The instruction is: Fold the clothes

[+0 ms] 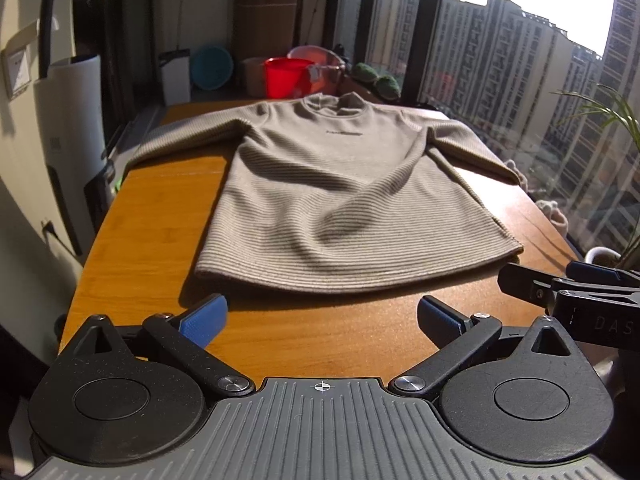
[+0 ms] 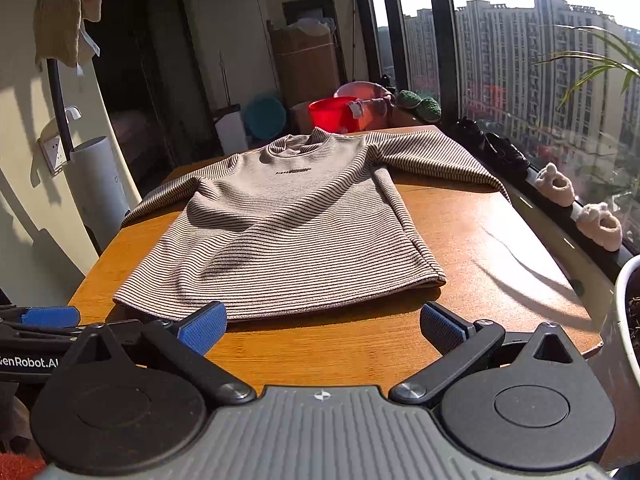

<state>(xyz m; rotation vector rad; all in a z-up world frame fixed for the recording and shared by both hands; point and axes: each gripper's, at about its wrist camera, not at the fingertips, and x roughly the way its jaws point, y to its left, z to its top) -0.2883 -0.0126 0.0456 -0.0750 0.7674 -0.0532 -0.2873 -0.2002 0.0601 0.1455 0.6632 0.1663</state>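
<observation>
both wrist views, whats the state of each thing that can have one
striped beige long-sleeved sweater: unfolded, flat on the table, front up, sleeves spread
left hand-held gripper: open, empty, short of the hem
right hand-held gripper: open, empty, short of the hem
red plastic bucket: upright behind the table
wooden table: bears the sweater

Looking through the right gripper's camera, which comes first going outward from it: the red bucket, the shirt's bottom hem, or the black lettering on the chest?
From the right gripper, its jaws open:
1. The bottom hem of the striped shirt, just ahead on the wooden table.
2. The black lettering, further up the chest, near the collar.
3. The red bucket, past the table's far edge, by the window.
</observation>
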